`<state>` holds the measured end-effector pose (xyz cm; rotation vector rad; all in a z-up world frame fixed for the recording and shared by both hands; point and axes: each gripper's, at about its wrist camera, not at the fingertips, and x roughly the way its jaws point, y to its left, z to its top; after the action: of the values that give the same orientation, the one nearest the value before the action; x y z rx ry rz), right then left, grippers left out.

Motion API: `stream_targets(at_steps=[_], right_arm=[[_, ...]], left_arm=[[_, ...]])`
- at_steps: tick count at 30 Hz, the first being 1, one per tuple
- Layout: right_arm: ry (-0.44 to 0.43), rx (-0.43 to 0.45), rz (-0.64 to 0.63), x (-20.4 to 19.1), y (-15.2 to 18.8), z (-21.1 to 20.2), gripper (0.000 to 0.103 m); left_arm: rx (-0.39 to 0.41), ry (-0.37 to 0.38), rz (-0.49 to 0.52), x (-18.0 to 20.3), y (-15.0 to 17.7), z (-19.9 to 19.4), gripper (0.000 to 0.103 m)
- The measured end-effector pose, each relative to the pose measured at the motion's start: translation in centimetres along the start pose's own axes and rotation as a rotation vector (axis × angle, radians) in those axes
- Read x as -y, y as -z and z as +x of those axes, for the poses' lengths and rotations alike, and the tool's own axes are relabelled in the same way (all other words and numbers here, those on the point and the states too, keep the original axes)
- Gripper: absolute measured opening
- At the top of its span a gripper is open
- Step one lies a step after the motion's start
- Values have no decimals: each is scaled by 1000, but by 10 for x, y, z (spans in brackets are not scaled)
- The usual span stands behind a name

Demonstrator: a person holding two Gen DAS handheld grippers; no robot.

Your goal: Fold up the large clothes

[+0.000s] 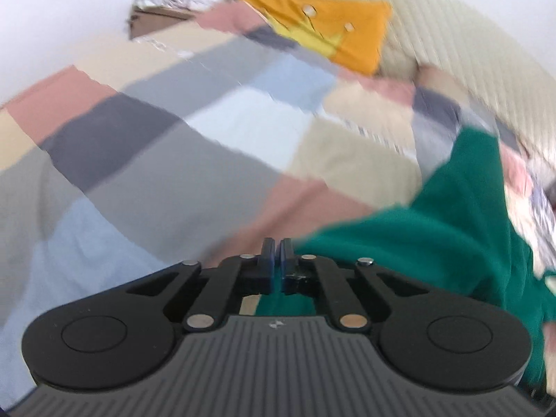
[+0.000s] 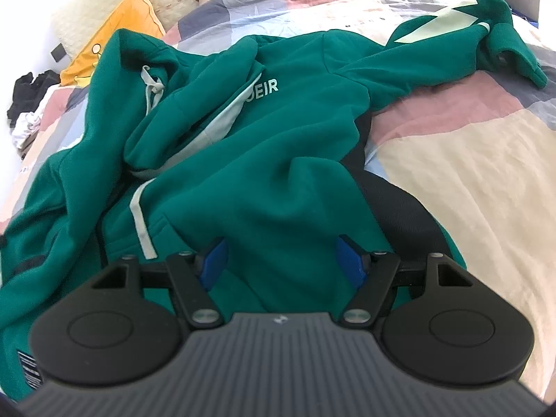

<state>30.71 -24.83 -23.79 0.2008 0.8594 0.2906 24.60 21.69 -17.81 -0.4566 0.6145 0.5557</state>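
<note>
L gripper (image 1: 277, 260) pinched on hoodie (image 2: 264, 146) edge; R gripper (image 2: 283, 264) wide open over hoodie, holding nothing, on quilt (image 2: 451, 160).

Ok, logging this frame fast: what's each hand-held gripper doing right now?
Left hand-held gripper: shut; whether it pinches the green hoodie cannot be told.
Right hand-held gripper: open, over the green hoodie, holding nothing.

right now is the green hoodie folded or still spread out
Not folded: the green hoodie lies rumpled on the bed, one sleeve flung outward.
</note>
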Motion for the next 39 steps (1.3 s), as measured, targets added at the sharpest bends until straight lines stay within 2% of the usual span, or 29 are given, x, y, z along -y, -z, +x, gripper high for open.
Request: stream_targets(at_steps=[3, 5, 6, 8, 11, 13, 15, 16, 18, 19, 21, 26, 29, 30, 31, 33, 35, 37, 39], right_arm=[[-2, 1, -1, 0, 0, 0, 70], [-2, 0, 2, 0, 0, -1, 70], [-3, 0, 2, 0, 0, -1, 70], [-1, 1, -1, -2, -1, -1, 71], [8, 0, -10, -4, -1, 0, 71], [14, -3, -16, -5, 0, 0, 71], [17, -3, -16, -6, 0, 0, 71], [18, -3, -14, -6, 0, 0, 71], [21, -2, -15, -7, -1, 0, 71], [21, -2, -16, -7, 0, 1, 71], [22, -5, -18, -7, 0, 2, 71], [21, -7, -21, -7, -1, 3, 73], [20, -7, -23, -7, 0, 5, 73], [21, -7, -22, -7, 0, 5, 73], [21, -8, -20, -7, -1, 5, 73], [21, -6, -20, -7, 0, 5, 73], [21, -5, -20, -7, 0, 5, 73], [19, -5, -18, -7, 0, 4, 73], [18, -4, -14, -7, 0, 3, 73]], left_arm=[[156, -84, 54, -3, -35, -24, 0], [210, -103, 70, -6, -65, -36, 0], [209, -94, 82, -8, -78, -36, 0], [127, -25, 170, -4, -94, -25, 0], [-2, 93, 276, 3, -88, -7, 3], [-102, 137, 330, 7, -72, 9, 18], [-186, 169, 366, 11, -51, 25, 61], [-216, 176, 387, 12, -40, 33, 65], [-257, 164, 418, 10, -19, 44, 65], [-303, 159, 431, 10, -10, 53, 65], [-377, 195, 427, 4, 5, 66, 65], [-396, 211, 389, 0, 23, 82, 69], [-383, 211, 348, 1, 22, 94, 66], [-374, 210, 354, 4, 23, 93, 54], [-359, 209, 371, 9, 25, 90, 46], [-333, 168, 388, 18, 24, 86, 16], [-330, 148, 348, 18, 14, 84, 7], [-317, 161, 271, 13, -1, 75, 5], [-301, 158, 242, 12, -14, 61, 5]])
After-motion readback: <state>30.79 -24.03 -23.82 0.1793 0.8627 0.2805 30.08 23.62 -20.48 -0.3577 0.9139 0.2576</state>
